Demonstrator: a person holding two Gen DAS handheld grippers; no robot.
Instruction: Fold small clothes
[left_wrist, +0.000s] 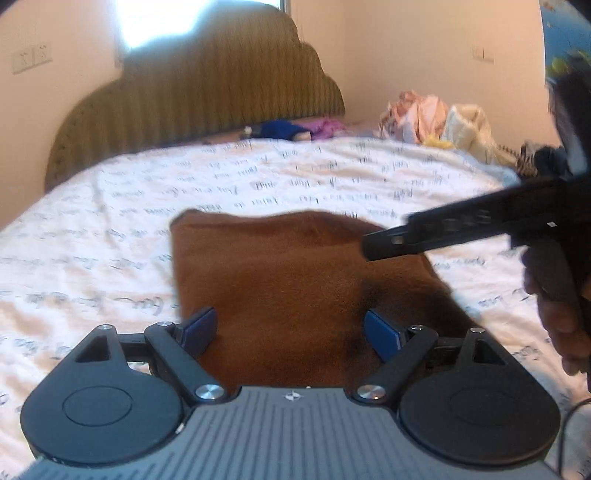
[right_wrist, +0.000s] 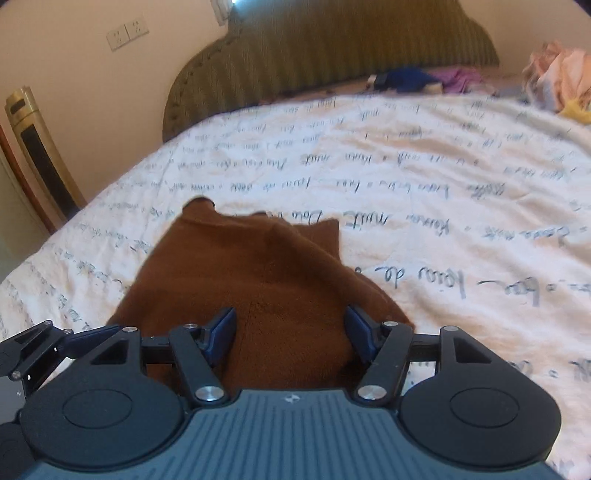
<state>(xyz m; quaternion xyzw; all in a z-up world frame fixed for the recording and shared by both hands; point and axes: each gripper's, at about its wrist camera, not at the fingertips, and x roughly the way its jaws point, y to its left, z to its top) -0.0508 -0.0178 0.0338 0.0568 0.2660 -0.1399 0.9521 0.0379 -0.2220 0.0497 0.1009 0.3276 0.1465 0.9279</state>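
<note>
One brown garment (left_wrist: 295, 280) on bed (left_wrist: 92, 229) | two grippers: left (left_wrist: 291, 328) jaws spread | right (right_wrist: 291, 328) jaws spread

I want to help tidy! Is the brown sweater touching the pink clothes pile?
Apart. The left wrist view shows white bedspread between the brown sweater and the pink clothes pile.

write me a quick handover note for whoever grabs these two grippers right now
Left gripper: open, over the near edge of the brown garment, nothing pinched.
Right gripper: open, over the garment's right side, nothing pinched.
Garment lies partly folded on the white bedspread.
Left to do: finish folding it; more clothes sit in the pile at the far right of the bed.
</note>
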